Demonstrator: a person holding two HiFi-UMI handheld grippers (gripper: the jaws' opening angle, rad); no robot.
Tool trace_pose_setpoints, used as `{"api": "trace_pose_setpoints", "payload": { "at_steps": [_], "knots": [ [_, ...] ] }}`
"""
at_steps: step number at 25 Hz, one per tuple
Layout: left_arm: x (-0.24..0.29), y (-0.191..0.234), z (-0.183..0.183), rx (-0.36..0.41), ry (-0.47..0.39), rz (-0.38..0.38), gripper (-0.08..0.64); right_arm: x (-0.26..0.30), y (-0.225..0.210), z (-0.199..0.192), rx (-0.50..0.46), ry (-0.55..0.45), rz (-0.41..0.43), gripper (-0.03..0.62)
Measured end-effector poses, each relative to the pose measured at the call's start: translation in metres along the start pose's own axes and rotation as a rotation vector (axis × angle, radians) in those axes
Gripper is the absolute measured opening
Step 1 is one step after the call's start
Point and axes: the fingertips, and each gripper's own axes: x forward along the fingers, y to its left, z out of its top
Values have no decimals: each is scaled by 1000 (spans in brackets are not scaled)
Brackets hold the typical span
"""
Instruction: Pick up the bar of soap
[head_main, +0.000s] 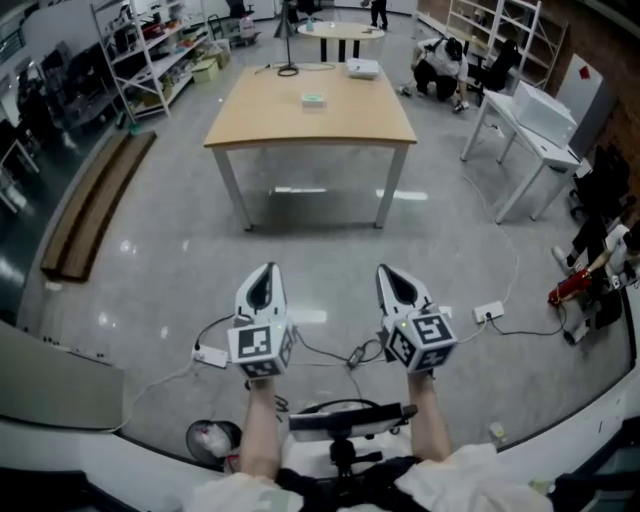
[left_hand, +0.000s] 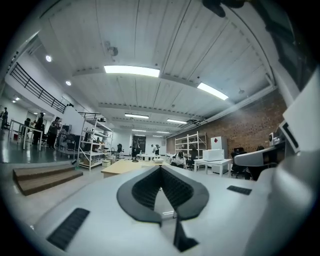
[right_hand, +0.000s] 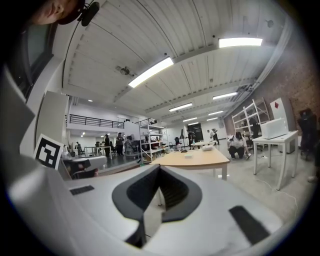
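Head view: approach step. The bar of soap lies on the counter at upper centre, well apart from left gripper and right gripper. Both jaws are pressed together, empty. Next: advance, then spread one pair.

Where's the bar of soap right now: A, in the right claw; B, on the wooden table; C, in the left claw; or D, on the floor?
B: the bar of soap lies on the wooden table, far ahead of the left claw and right claw, both empty.
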Motion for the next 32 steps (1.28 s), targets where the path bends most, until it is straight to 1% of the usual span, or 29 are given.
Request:
{"api": "trace_pose_setpoints", "payload": {
  "at_steps": [3, 6, 8, 11, 13, 16, 17, 19, 22, 25, 27, 28, 30, 32],
  "knots": [
    [-3, 14, -2, -21, -11, 2, 6, 8, 12, -2, -2, 4, 12, 5],
    [-4, 33, 4, 10, -16, 8, 6, 21, 21, -5, 26, -2, 14, 5],
    [-7, 53, 10, 17, -38, 16, 6, 31, 31, -7, 49, -9, 17, 5],
    [-9, 87, 8, -30, -47, 26, 6, 45, 48, -18, 94, -2, 20, 5],
    [-2, 103, 4, -55, -38, 36, 6, 52, 57, -24, 89, 16, 23, 5],
    [22, 116, 6, -82, -35, 41, 6, 64, 50, -22, 34, 44, 6, 5],
    [31, 117, 6, -88, -37, 37, 6, 68, 43, -22, 31, 46, -9, 5],
    [52, 118, 5, -100, -40, 22, 6, 81, 24, -22, 57, 43, -35, 5],
    [92, 119, 2, -86, -30, -18, 6, 116, -3, -26, 116, 30, -59, 5],
    [148, 122, 3, -43, -41, -57, 6, 178, -39, -24, 145, -7, -57, 5],
    [202, 125, 8, -28, -56, -65, 6, 232, -75, -16, 138, -27, -66, 5],
    [232, 128, 8, -28, -50, -61, 6, 258, -94, -13, 130, -21, -69, 5],
    [297, 139, 11, -44, -40, -42, 6, 311, -126, -6, 100, 0, -39, 5],
    [365, 151, 16, -77, -37, -34, 6, 368, -160, -1, 65, 24, 0, 3]
  ]
}}
